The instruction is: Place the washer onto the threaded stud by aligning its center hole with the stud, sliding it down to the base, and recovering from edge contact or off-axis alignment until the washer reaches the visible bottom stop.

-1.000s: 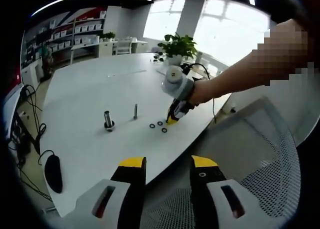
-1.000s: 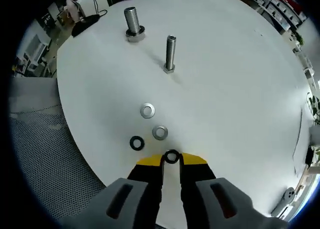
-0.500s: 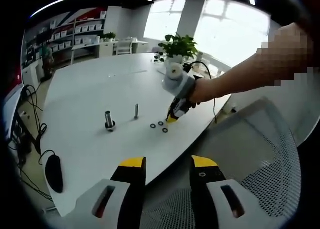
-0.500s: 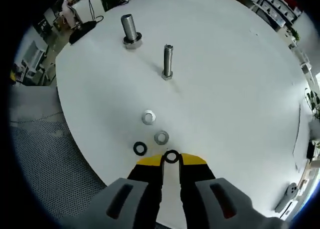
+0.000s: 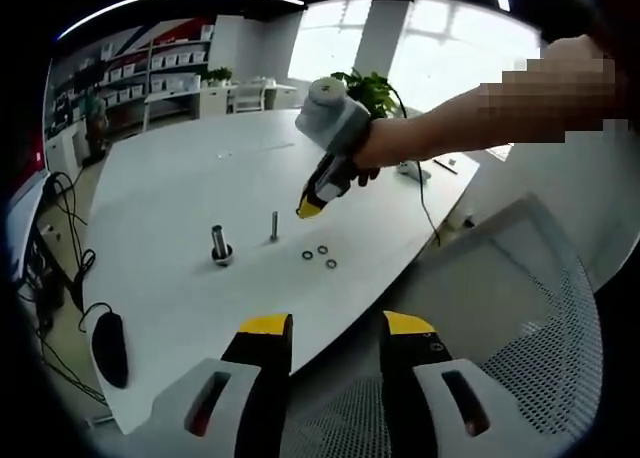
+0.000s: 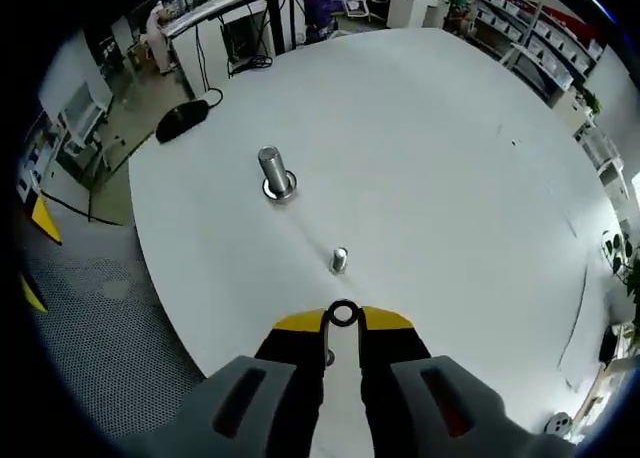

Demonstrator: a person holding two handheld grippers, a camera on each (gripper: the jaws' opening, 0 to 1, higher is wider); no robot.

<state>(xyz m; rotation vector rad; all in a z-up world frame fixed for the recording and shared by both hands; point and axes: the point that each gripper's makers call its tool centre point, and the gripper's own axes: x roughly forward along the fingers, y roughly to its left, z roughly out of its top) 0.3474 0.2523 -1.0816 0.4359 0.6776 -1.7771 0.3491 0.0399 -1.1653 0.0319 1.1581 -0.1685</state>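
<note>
one black washer (image 6: 343,314) sits pinched between my right gripper (image 6: 343,321) tips at lower centre, just below the thin threaded stud (image 6: 339,260). my left gripper (image 5: 337,327) jaws stand apart, holding nothing, bottom centre.

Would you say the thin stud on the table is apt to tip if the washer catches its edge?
Probably somewhat. The thin stud stands tall on a small base, free on the table, so a sideways nudge might topple it. The washer, pinched in the right tool, looks light, so gentle contact should be tolerable.
</note>
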